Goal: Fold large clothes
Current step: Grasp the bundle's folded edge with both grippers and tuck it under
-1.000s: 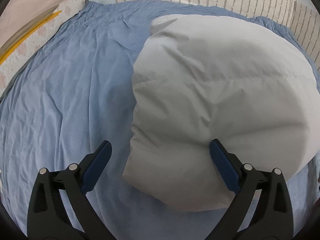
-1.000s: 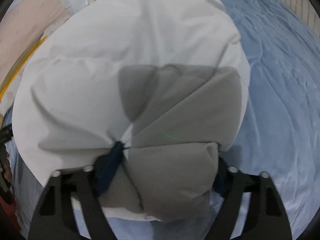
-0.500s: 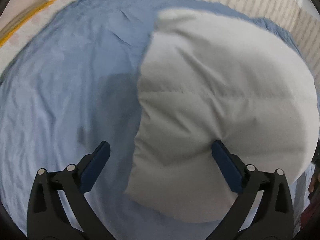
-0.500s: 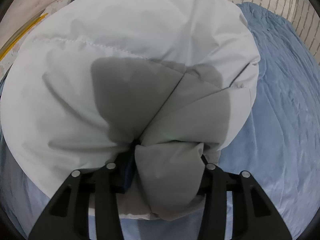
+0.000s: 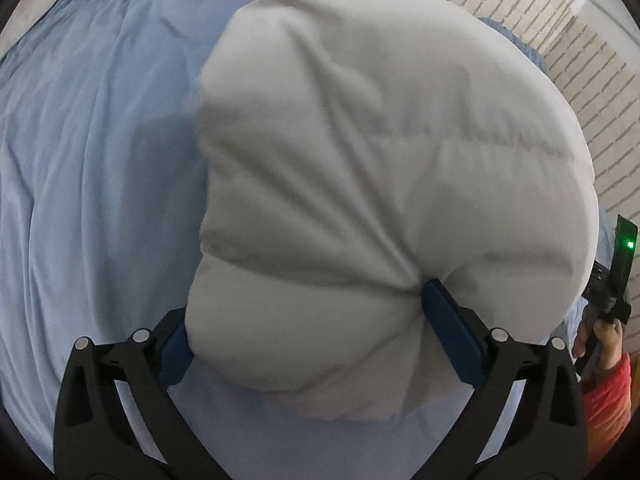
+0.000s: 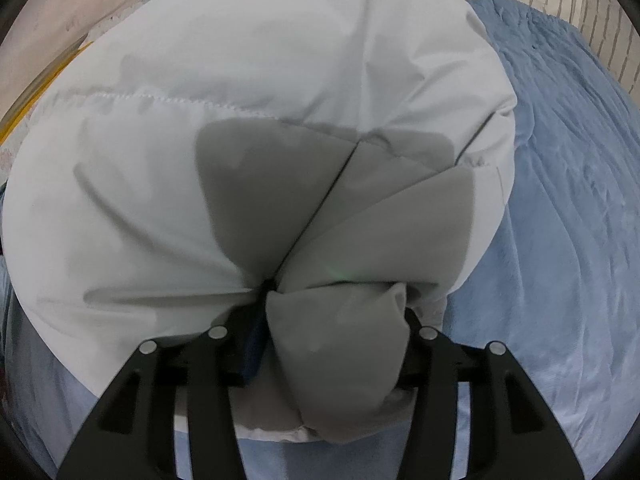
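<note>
Closest to me, my left gripper (image 5: pixel 316 344) has closed in on the near edge of the white padded jacket (image 5: pixel 392 168): a second ago its jaws stood wide with only the right pad touching the fabric, and now both blue pads press into a thick bunch of it, still fairly far apart because the padding is bulky. My right gripper (image 6: pixel 332 340) was already pinching a gathered fold of the jacket and has tightened further, its jaws nearly together around the grey-shadowed wad.

Beyond the pads, the jacket sits as a puffy, partly folded bundle on the blue bedsheet (image 5: pixel 88 152), and it fills more of both views than before. I judge that both sides are now secured, so the bundle can be lifted or folded over as one piece. The padding looks slippery and springy, so it may creep out of the left grip.

Farthest off, a pale brick wall (image 5: pixel 568 44) runs behind the bed.
</note>
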Demonstrator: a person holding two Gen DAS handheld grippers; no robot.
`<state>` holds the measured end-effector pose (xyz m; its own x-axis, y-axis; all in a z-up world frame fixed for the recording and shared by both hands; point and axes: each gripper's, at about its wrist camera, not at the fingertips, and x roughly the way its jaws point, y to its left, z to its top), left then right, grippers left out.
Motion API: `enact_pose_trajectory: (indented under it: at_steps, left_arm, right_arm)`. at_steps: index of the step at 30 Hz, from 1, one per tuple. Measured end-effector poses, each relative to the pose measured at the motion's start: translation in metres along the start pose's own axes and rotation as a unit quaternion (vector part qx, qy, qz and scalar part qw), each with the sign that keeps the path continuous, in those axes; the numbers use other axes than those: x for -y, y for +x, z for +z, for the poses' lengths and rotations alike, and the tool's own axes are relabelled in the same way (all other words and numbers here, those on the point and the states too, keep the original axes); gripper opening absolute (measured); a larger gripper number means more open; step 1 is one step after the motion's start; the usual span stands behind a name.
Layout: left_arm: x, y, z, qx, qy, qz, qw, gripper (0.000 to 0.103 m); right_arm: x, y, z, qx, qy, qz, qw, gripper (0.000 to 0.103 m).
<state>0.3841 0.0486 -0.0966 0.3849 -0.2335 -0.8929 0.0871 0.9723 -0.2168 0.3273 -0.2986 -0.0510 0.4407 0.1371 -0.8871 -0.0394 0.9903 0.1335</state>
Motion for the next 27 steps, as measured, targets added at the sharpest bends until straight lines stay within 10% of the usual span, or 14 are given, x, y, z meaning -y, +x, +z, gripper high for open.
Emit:
enact_pose_trajectory:
  at_steps: [5, 18, 27]
  left_arm:
    - [0.015, 0.010, 0.023, -0.006, 0.002, 0.015, 0.9999, 0.100]
    - [-0.012, 0.018, 0.000, -0.033, -0.080, -0.089, 0.9923, 0.100]
    - [0.039, 0.022, 0.037, -0.016, -0.017, -0.017, 0.9996, 0.090]
  right_arm:
    - [0.010, -0.002, -0.001, 0.002, 0.006, 0.005, 1.000, 0.052]
    - [0.011, -0.008, -0.005, 0.006, 0.006, 0.009, 1.000, 0.054]
    - [0.015, -0.009, -0.004, 0.002, 0.011, 0.011, 1.000, 0.055]
